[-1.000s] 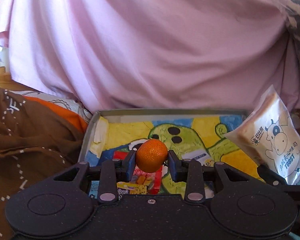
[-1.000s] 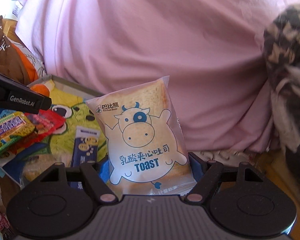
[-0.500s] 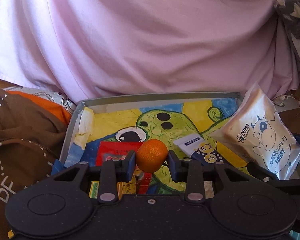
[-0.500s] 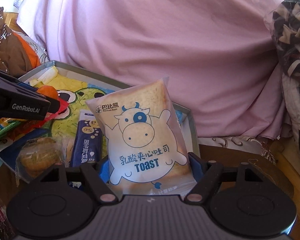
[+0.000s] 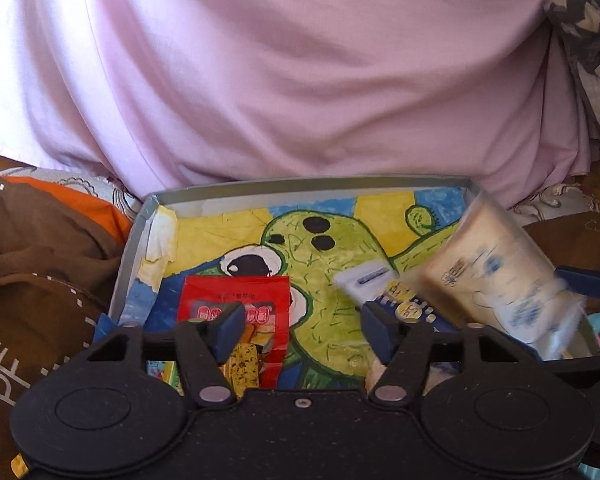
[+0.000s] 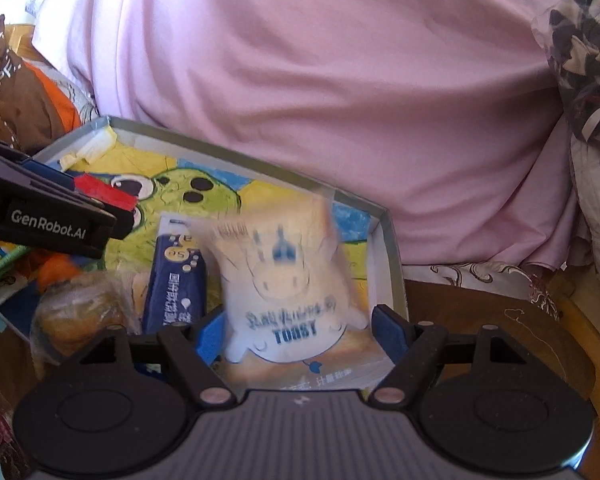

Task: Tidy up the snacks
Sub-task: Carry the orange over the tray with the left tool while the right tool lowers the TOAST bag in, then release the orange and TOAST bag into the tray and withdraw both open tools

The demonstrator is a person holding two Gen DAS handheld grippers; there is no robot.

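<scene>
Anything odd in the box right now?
The toast packet is smeared with motion blur between the open right hand-held gripper pads, apparently dropping into the box. Box lining is peeling at one corner.

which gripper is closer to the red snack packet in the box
Left. The left gripper hangs open right over the red packet, one finger overlapping it. The right gripper is open at the box's far right side, around the toast bag.
</scene>
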